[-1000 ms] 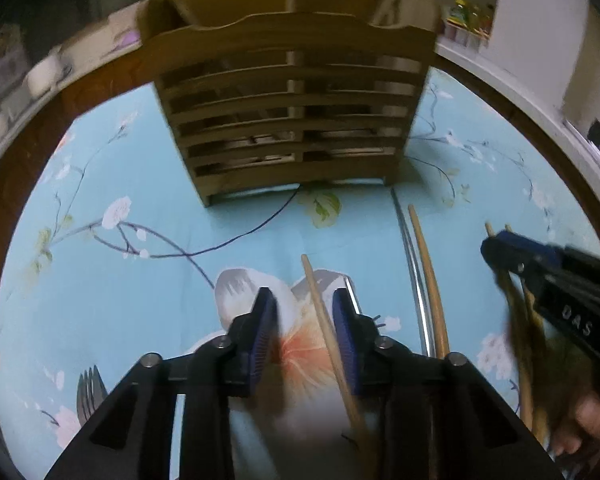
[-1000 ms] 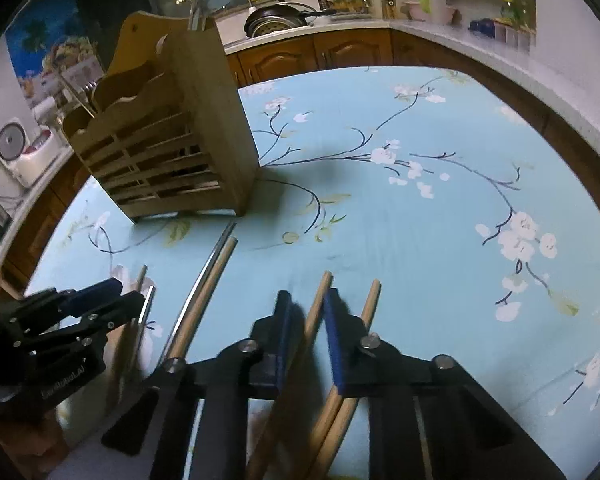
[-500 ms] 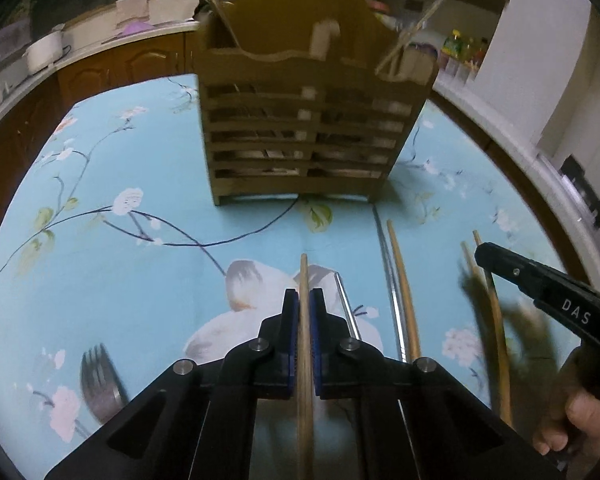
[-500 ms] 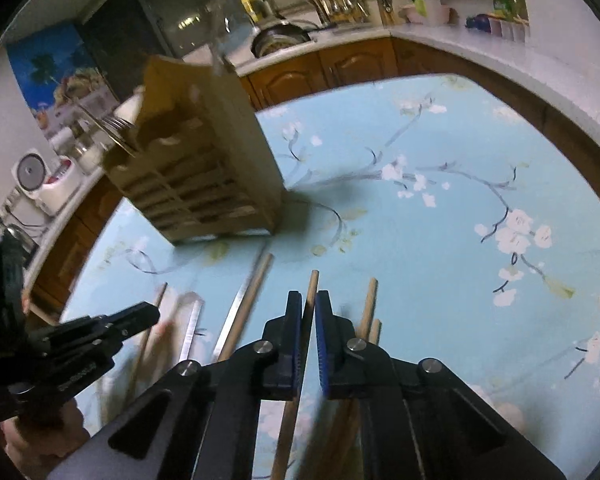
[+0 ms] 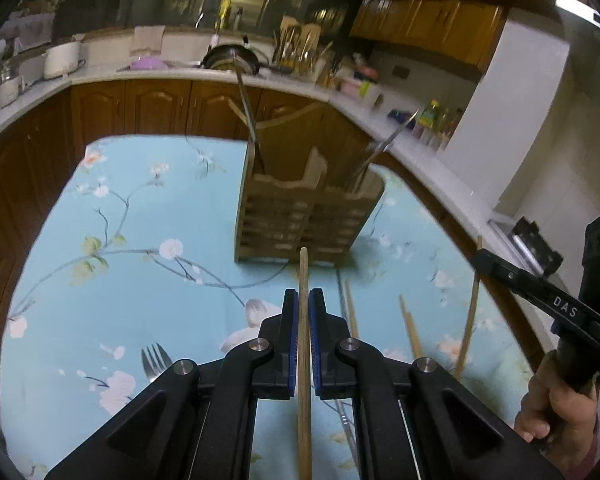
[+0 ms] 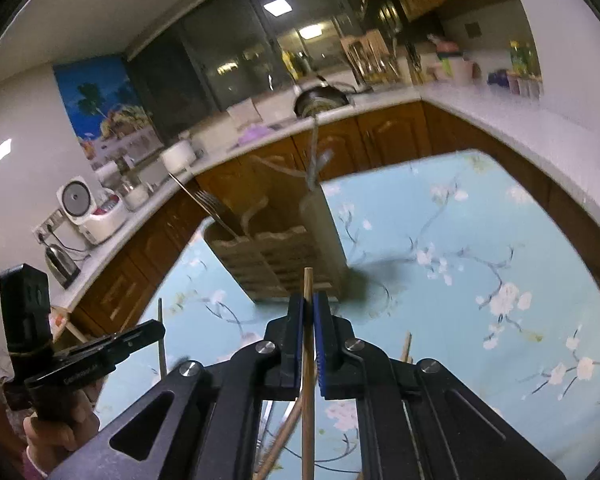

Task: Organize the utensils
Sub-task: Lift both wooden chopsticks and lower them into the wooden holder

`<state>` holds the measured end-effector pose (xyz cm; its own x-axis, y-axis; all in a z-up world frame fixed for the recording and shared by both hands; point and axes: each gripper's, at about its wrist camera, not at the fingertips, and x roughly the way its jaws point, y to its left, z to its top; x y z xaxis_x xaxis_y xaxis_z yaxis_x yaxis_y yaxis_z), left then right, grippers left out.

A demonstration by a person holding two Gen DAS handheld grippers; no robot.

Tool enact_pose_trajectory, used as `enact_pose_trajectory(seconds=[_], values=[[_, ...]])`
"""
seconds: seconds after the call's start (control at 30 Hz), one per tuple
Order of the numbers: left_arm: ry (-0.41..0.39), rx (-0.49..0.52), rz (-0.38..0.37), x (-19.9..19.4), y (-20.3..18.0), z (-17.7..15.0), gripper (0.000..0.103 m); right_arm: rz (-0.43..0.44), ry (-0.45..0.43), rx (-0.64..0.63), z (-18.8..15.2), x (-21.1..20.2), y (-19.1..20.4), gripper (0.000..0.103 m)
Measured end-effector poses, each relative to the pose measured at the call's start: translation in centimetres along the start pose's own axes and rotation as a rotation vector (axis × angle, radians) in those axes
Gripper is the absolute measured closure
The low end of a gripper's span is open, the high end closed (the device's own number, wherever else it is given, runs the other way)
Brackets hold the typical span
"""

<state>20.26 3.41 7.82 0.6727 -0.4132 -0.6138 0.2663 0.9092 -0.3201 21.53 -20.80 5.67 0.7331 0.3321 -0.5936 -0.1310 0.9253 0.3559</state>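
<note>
Both my grippers have lifted off the counter [image 5: 112, 280], each with a chopstick; left gripper [image 5: 304, 304] has its jaws pinching a pale wooden chopstick [image 5: 304, 360] pointing at the slatted wooden holder [image 5: 300, 220]; right gripper [image 6: 308, 308] pinches another chopstick [image 6: 308, 380], tip before that holder [image 6: 276, 264].

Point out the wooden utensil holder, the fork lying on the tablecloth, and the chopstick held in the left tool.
wooden utensil holder [image 5: 300, 220]: left wrist view, slatted front wall.
fork [image 5: 154, 362]: left wrist view, its tines.
chopstick [image 5: 303, 268]: left wrist view, the shaft just beyond the pads.
</note>
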Motion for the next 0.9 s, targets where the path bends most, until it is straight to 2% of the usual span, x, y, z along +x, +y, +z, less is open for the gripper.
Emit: enact_pose_trajectory(seconds=[0.27,0.9], values=[[-0.093,0.012,-0.011,-5.0,-0.1,0.3,0.1,0.026,-0.087,-0.026,2.2,-2.6,1.5,0.098],[-0.194,0.018,-0.006,-6.3,-0.1,3.0,0.1,0.023,-0.179,-0.04,5.0,-3.8,1.6,0.098]])
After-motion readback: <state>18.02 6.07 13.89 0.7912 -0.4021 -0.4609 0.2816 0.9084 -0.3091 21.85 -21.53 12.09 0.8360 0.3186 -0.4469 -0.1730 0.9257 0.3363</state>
